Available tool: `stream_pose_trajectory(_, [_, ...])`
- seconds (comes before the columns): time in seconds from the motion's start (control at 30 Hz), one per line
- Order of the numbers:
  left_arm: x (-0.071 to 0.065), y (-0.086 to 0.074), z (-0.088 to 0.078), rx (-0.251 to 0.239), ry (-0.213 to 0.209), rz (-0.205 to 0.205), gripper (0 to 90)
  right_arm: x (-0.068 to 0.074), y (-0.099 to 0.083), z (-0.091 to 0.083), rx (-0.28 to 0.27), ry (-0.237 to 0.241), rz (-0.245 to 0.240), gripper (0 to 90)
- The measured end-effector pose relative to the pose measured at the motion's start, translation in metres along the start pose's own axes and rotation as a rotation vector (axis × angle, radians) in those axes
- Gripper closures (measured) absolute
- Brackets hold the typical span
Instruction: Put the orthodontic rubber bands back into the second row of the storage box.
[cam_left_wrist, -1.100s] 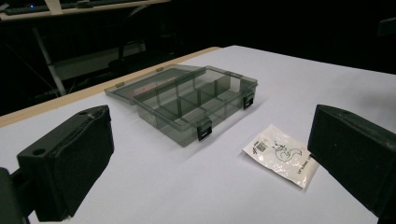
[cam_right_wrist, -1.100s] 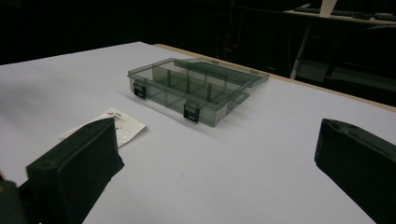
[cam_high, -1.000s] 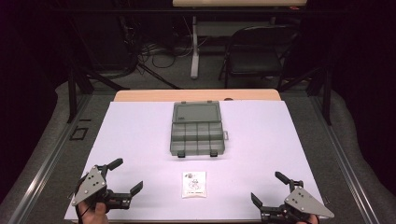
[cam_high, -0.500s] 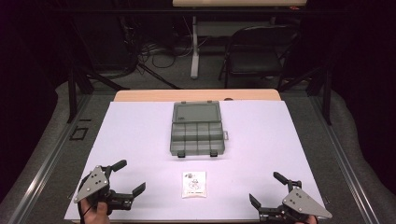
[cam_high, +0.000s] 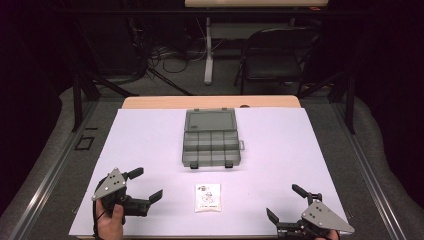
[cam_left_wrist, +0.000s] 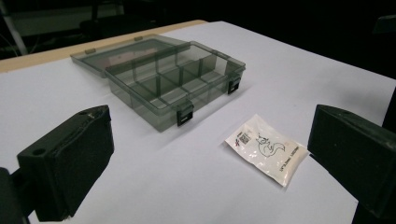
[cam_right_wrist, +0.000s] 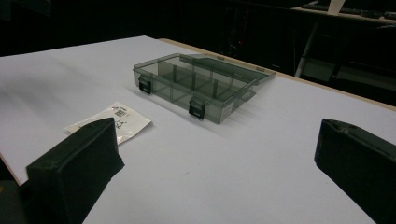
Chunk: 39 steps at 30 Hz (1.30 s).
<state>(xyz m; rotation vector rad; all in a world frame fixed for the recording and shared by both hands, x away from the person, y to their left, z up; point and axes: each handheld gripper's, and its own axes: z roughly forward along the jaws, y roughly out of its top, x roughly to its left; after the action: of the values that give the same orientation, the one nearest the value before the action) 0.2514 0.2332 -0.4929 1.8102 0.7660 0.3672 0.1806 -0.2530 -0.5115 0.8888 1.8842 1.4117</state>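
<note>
Between my two grippers, near the front edge of the white surface (cam_high: 150, 135), lies the small packet (cam_high: 207, 197). Left gripper (cam_high: 141, 186) sits closer, fingers spread wide; right gripper (cam_high: 287, 205) is wide too. Packet's long axis points toward the open organizer box (cam_high: 211, 142).

A white sheet (cam_high: 145, 145) covers nearly all of the table. Along the far edge a strip of bare wooden tabletop (cam_high: 165, 102) shows beyond it. The table stands on grey floor covering (cam_high: 55, 130), and a small black square outline (cam_high: 83, 144) marks that floor just left of the sheet. A metal rail (cam_high: 372, 167) runs along the floor on the right side. Beyond the table, far right, stands a dark folding chair (cam_high: 272, 65). To its left a pale upright post (cam_high: 208, 50) rises to a pale tabletop (cam_high: 250, 3) at the far edge. Loose cables (cam_high: 165, 52) lie on the floor left of that post.
</note>
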Motion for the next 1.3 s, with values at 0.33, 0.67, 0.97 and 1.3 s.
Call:
stream_pose_trajectory(0.33, [0.003,0.014,0.017,0.059,-0.013,0.006,0.5,-0.001,0.000,0.001,0.000,0.002,0.000,0.0])
stream_pose_trajectory(0.67, [0.000,0.031,0.037,0.117,-0.051,0.015,0.5,-0.001,0.000,0.001,0.003,0.006,0.005,0.0])
stream_pose_trajectory(0.97, [-0.001,0.042,0.060,0.190,-0.078,0.011,0.5,-0.001,-0.001,0.001,0.008,0.009,0.005,0.0])
stream_pose_trajectory(1.3, [-0.001,0.047,0.081,0.263,-0.104,0.004,0.5,0.000,-0.001,0.002,0.008,0.016,0.008,0.0])
